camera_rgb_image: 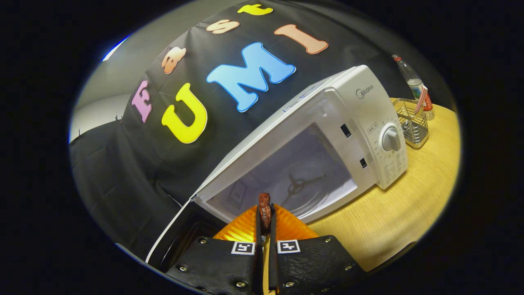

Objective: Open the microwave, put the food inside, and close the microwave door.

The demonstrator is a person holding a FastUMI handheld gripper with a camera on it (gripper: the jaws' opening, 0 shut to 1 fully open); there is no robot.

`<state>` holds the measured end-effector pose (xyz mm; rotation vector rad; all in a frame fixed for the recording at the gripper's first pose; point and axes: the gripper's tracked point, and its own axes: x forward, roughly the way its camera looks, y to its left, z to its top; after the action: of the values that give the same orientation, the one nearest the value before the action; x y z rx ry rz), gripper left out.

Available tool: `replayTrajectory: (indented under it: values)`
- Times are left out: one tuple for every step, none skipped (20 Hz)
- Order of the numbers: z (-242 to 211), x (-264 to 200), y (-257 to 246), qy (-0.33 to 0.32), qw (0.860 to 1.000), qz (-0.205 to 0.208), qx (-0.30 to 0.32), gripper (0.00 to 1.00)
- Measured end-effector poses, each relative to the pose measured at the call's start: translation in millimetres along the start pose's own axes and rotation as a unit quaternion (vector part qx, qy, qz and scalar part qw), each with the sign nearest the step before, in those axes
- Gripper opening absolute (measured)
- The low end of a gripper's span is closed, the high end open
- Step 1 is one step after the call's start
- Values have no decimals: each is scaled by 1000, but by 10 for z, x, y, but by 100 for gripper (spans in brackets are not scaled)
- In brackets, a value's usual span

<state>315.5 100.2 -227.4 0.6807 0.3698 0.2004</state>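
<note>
- The tongs (265, 219) were closed tight on a small dark reddish-brown piece of food (264, 209); both fingers (245, 229) pressed on it from either side, with almost no gap between them.
- The food stuck up past the fingertips, its top end poking out just ahead of them.
- Straight beyond the food sat the white microwave (327, 135), tilted in the view, resting on a light wooden table (401, 213).
- The microwave door (172, 233) was swung fully open to the left of the fingers; its thin white edge and dark inner face showed beside the left finger.
- The cavity was open and lit pale; the glass turntable (301, 190) lay inside with its three-armed hub visible through it.
- The food was outside the cavity, just in front of the lower front lip of the opening, roughly lined up with the left part of the turntable.
- The control panel on the microwave's right side had a round white knob (391, 139), with two dark latch slots to its left.
- To the right of the microwave, on the table, stood a wire rack (411, 123); just behind it was a clear bottle (414, 84) with a red cap.
- The rack and bottle stood well apart from the tongs.
</note>
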Motion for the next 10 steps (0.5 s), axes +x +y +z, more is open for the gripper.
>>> replayTrajectory:
  values:
    - [3,55,-15,-2,1000,-2,0,6]
    - [0,102,-29,-4,1000,-3,0,6]
    - [2,155,-30,-8,1000,-2,2,5]
    - [6,203,-38,-13,1000,-2,3,5]
    - [0,261,-60,-18,1000,-6,1,5]
    - [-22,321,-95,-18,1000,-13,0,6]
    - [-53,378,-132,-17,1000,-19,1,6]
    - [-93,427,-162,-14,1000,-23,3,6]
    - [-125,469,-190,-11,1000,-29,3,5]
    - [-141,516,-218,-11,999,-33,2,6]
